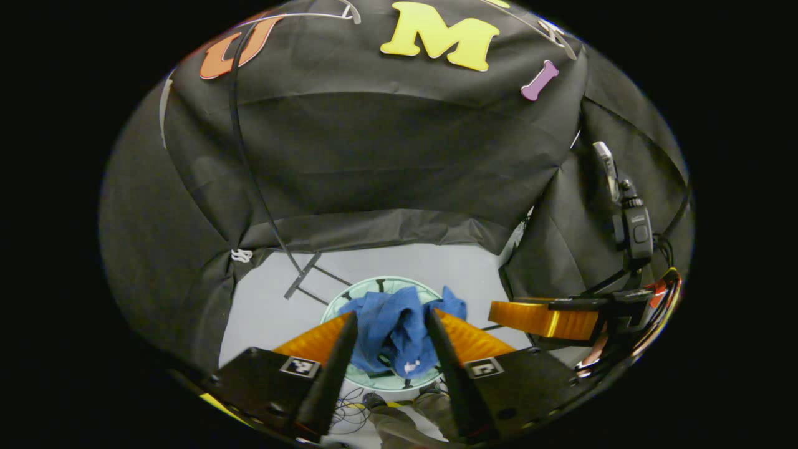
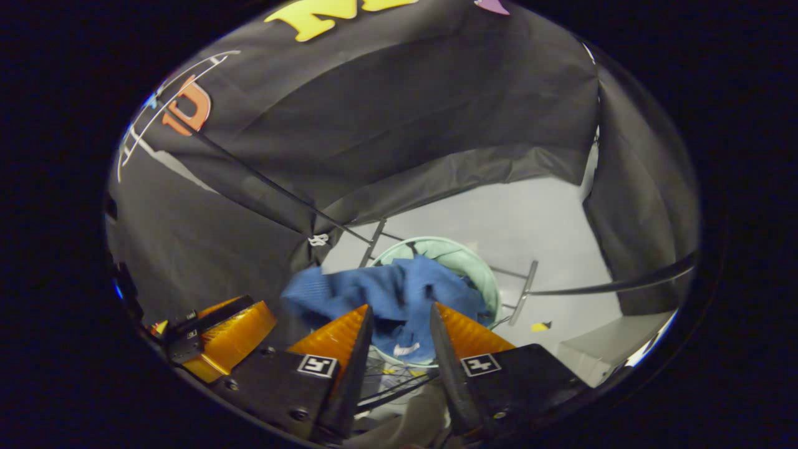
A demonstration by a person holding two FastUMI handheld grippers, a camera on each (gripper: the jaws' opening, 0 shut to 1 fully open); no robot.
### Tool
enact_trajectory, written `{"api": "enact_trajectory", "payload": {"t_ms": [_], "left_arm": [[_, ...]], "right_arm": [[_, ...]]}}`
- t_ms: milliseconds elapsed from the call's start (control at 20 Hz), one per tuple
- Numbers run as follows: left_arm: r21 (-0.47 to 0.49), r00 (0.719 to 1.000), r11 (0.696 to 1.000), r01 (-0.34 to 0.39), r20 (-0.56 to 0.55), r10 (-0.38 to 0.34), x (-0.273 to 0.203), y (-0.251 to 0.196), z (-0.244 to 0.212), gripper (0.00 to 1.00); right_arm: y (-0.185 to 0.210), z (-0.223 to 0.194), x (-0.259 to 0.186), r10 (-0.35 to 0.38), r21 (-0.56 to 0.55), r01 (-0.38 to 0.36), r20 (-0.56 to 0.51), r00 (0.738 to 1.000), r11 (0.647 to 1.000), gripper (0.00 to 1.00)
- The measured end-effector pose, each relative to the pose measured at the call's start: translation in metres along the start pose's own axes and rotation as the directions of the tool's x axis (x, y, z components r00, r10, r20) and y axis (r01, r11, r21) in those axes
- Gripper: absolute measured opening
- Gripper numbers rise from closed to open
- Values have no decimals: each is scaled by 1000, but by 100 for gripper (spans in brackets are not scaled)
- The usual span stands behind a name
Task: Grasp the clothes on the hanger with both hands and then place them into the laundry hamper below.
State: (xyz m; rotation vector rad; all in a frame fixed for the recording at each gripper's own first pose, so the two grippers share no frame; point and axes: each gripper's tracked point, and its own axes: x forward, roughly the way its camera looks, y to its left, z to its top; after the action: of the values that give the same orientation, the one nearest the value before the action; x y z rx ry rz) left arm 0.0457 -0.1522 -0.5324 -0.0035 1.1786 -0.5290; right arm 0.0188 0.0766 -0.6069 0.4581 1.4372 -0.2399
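Note:
A blue garment lies crumpled in the round mint-green laundry hamper on the floor, one fold draped over the rim. My left gripper hangs above it, open, its fingers apart and not pressing the cloth. In the right gripper view the same blue garment spreads across the hamper and spills over its left rim. My right gripper is open above it. The right gripper also appears off to the side in the left gripper view, and the left gripper shows low left in the right gripper view.
A bare white wire hanger hangs at the top on the rack, whose black pole runs down to base bars beside the hamper. A person's legs and shoes stand just below. A grey block sits on the floor.

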Motion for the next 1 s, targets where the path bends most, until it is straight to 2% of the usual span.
{"api": "enact_trajectory", "payload": {"t_ms": [50,100,150,200,350,500,650,900,1000], "left_arm": [[4,1000,1000,-3,8,3,-5,5,1,75],[10,1000,1000,-8,23,7,-13,9,4,88],[16,999,1000,-13,42,12,-21,11,10,96],[23,998,1000,-16,62,15,-30,14,15,89],[44,993,999,-17,121,12,-59,18,33,92],[73,986,997,-22,169,9,-87,24,48,95],[100,974,995,-18,226,-5,-108,21,65,96],[108,939,993,-40,343,0,-165,25,91,96],[104,921,993,-54,388,9,-188,26,97,100]], "right_arm": [[-1,3,-7,-20,-34,21,36,999,999,70],[3,5,-15,-29,-55,33,69,997,998,75],[8,9,-25,-37,-71,45,107,994,996,76],[11,13,-39,-41,-84,53,143,989,995,75],[13,18,-92,-68,-88,92,243,968,992,77],[23,17,-138,-99,-72,133,355,929,988,76],[26,13,-167,-132,-33,162,430,893,986,99],[21,14,-221,-169,-19,212,534,828,977,99],[19,14,-239,-170,-34,230,574,801,973,99]]}}
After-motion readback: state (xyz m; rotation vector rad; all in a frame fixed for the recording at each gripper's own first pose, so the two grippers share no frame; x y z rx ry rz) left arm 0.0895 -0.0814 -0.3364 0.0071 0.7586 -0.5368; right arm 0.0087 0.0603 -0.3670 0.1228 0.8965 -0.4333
